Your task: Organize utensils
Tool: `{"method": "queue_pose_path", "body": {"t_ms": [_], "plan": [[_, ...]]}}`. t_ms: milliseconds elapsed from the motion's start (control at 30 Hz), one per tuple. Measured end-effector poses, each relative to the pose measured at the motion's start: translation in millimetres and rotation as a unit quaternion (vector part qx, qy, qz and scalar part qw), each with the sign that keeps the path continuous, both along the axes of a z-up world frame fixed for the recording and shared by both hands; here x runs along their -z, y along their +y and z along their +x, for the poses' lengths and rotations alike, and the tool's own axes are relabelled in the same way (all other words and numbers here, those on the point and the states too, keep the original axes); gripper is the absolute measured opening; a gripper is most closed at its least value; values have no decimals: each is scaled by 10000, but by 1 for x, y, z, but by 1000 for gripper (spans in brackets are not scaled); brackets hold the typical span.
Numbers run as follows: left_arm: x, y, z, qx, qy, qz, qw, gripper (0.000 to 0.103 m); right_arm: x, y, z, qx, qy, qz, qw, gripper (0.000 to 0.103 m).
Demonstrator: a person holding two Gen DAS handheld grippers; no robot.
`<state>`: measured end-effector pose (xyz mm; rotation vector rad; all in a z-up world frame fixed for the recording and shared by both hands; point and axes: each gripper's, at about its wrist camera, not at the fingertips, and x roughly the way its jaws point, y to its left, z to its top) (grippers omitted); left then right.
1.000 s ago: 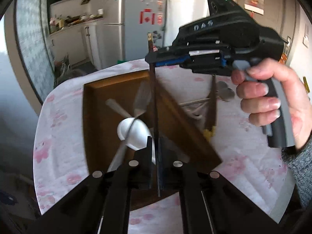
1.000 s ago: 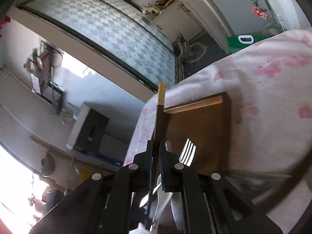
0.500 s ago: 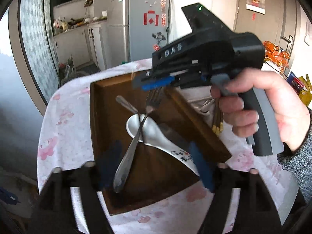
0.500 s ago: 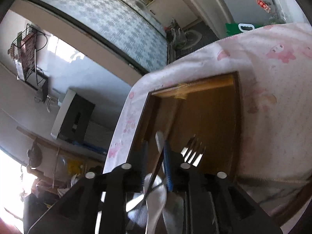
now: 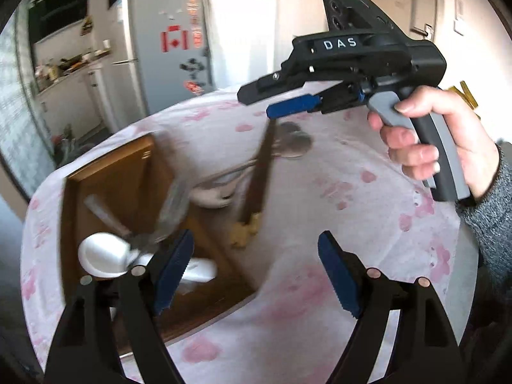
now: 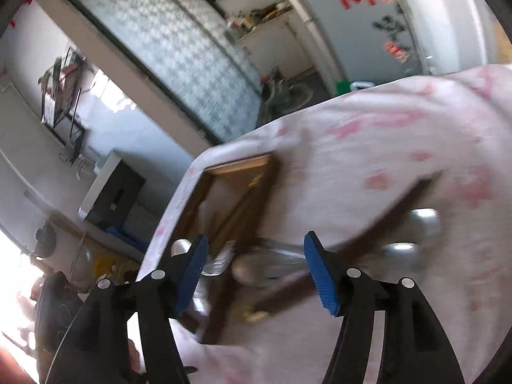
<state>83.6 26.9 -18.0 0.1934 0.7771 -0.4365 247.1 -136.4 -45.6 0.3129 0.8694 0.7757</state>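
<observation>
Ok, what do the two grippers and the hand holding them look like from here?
Both are matte black with blue ribbed pads. The left gripper shows silver rivets on its finger arms. The right gripper is pistol-shaped, marked "DAS" in white, with a green light on top and a grey trigger. The right hand is bare, with a grey knit sleeve. No cables visible.

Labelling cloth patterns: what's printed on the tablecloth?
Pink blotchy prints on the white tablecloth, clearest in the left wrist view.
</observation>
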Motion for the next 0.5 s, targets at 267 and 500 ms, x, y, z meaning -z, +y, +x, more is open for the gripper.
{"method": "queue_pose_path", "body": {"t_ms": [267, 500], "plan": [[23, -39, 31, 209, 406, -1, 9990, 82, 34, -51, 25, 302, 313, 644, 9970, 63], [42, -46, 39, 98, 694, 99, 9975, 83, 35, -57, 22, 276, 212, 660, 9972, 63]]}}
